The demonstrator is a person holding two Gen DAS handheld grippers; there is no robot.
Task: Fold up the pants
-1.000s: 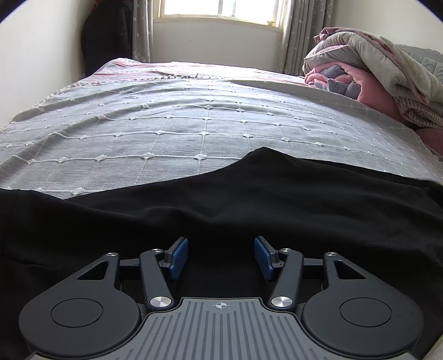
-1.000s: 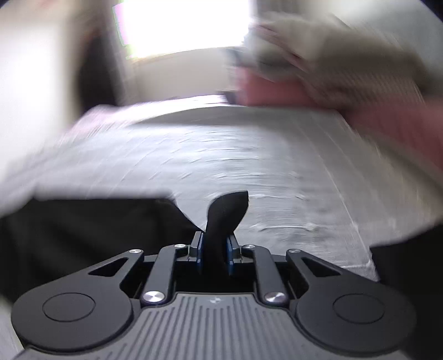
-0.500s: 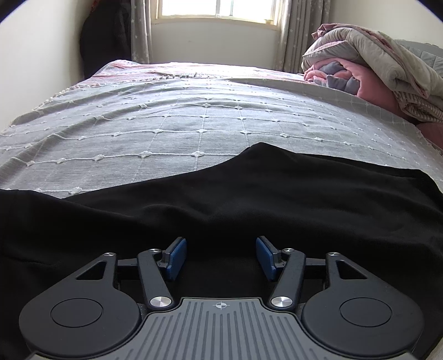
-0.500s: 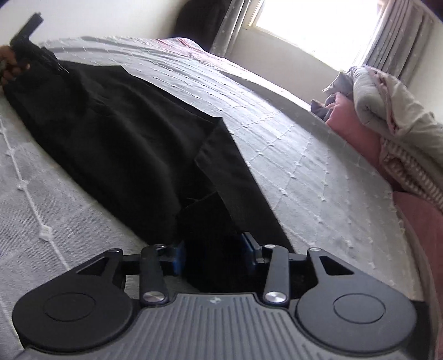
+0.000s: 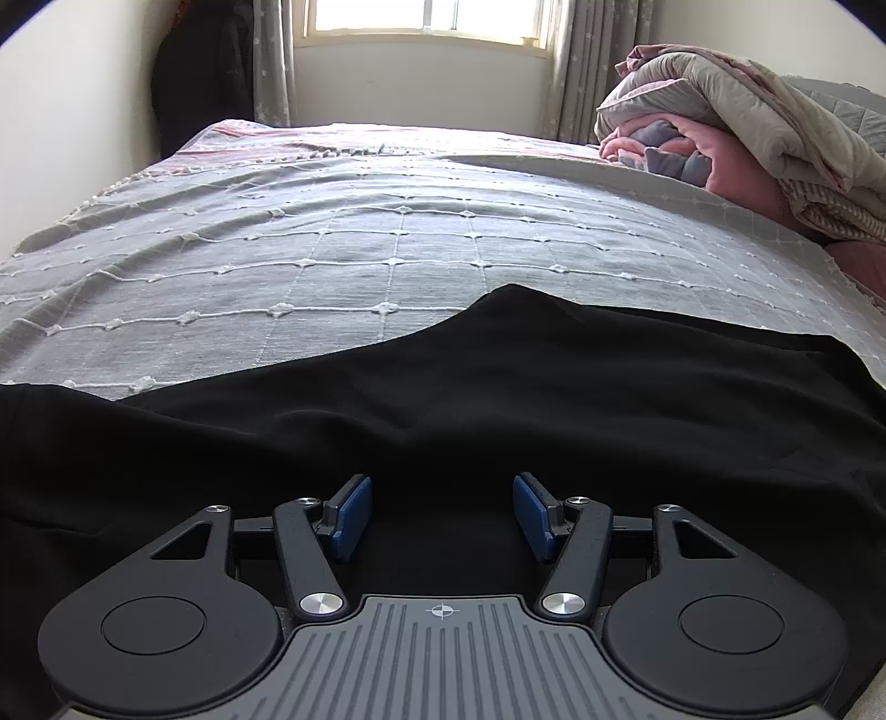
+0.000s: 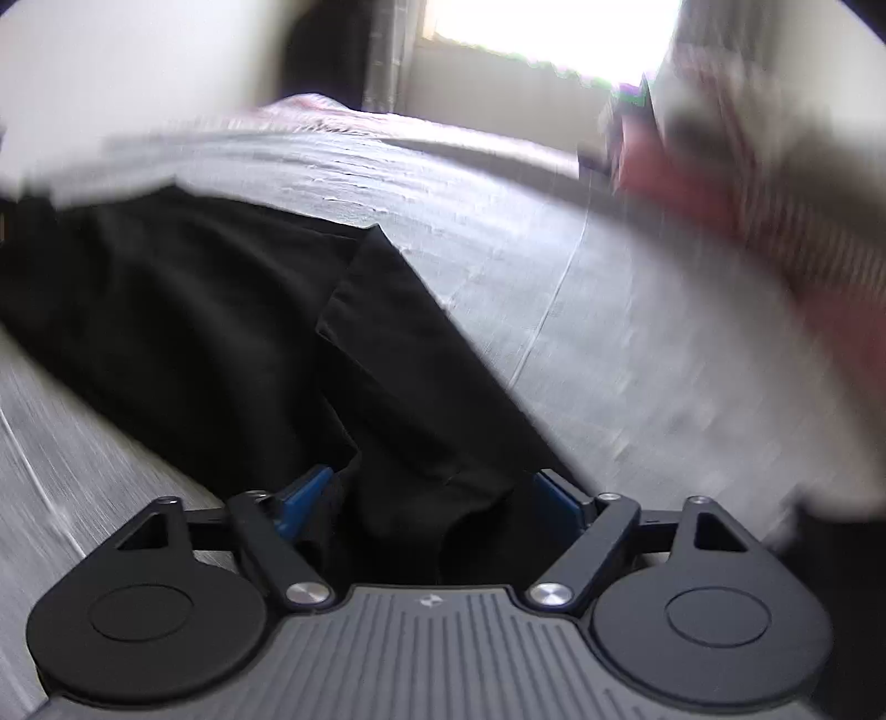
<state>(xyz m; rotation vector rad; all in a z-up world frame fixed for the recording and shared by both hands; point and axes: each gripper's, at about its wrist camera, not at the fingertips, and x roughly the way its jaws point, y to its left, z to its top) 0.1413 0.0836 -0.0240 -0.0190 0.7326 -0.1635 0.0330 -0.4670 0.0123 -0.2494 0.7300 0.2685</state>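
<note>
Across the near edge of the bed (image 5: 398, 288) lie the black pants (image 5: 498, 399), spread flat on the grey quilted bedspread, running side to side in the left wrist view. Left gripper (image 5: 441, 512) sits low over the pants, jaws partly apart, blue pads clear of the cloth, nothing pinched. Right gripper (image 6: 432, 501) is at the pants' end nearer the bed's right side; its jaws are opening, now wide, with a bunched fold of pants (image 6: 288, 310) lying between them, pads not pressing it. Right wrist view is motion-blurred. Heaped blankets (image 5: 742, 138), pink and grey, sit at the far right corner of the bed. Window (image 5: 421, 16) and curtains beyond the far edge.
</note>
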